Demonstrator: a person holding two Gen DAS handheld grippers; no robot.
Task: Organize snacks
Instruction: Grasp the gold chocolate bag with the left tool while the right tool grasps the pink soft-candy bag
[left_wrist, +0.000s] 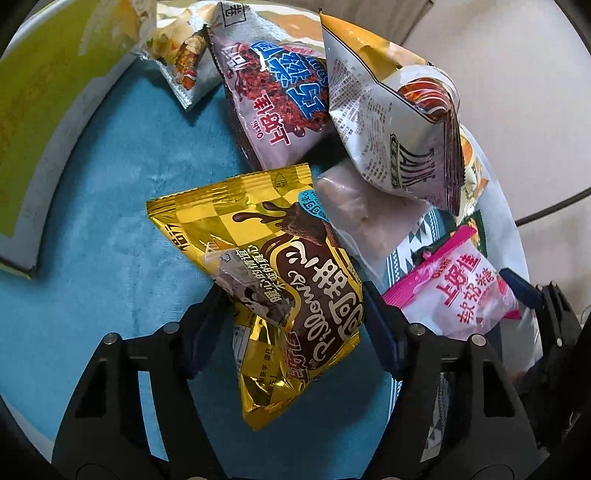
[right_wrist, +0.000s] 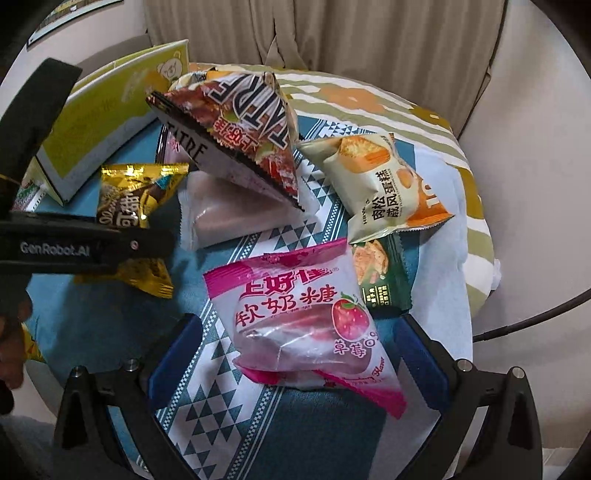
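Observation:
A gold chocolate snack packet (left_wrist: 280, 280) lies on the blue cloth (left_wrist: 110, 221), crumpled between the fingers of my left gripper (left_wrist: 293, 299), which is shut on it. The right wrist view shows the same grip from the side, with the left gripper (right_wrist: 155, 245) pinching the gold packet (right_wrist: 129, 199). My right gripper (right_wrist: 299, 325) stands open around a pink strawberry candy bag (right_wrist: 295, 317); its blue pads stay clear of the bag's sides. The pink bag (left_wrist: 461, 291) also shows at the right of the left wrist view.
A yellow-green box (right_wrist: 103, 122) stands at the back left. Piled behind are a purple snack bag (left_wrist: 277, 96), a white chip bag (right_wrist: 240, 129) and a pale sealed packet (right_wrist: 229, 210). A cake packet (right_wrist: 388, 184) and a green cracker packet (right_wrist: 380, 280) lie right.

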